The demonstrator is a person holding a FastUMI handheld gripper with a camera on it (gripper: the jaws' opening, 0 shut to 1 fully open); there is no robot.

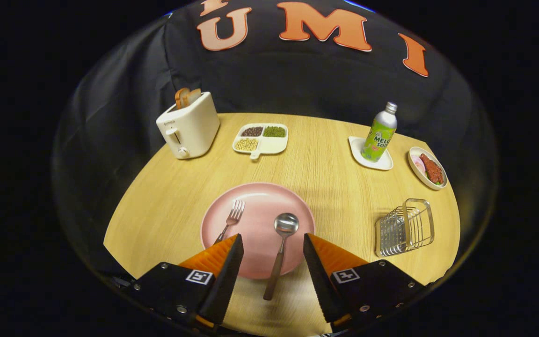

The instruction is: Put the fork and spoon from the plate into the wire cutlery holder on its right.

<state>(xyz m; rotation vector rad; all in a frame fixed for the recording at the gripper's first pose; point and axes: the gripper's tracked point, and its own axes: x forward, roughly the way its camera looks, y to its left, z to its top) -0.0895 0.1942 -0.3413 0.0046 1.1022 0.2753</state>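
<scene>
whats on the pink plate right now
A fork and a spoon lie on the pink plate. The fork's handle end is hidden behind a finger of the open hand-held gripper.

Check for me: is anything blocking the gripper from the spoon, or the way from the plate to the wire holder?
Nothing visible. The gripper is open, with the spoon lying between its fingers on the plate. Bare table runs from the plate to the wire holder. The fork lies beside the left finger, off that path.
</scene>
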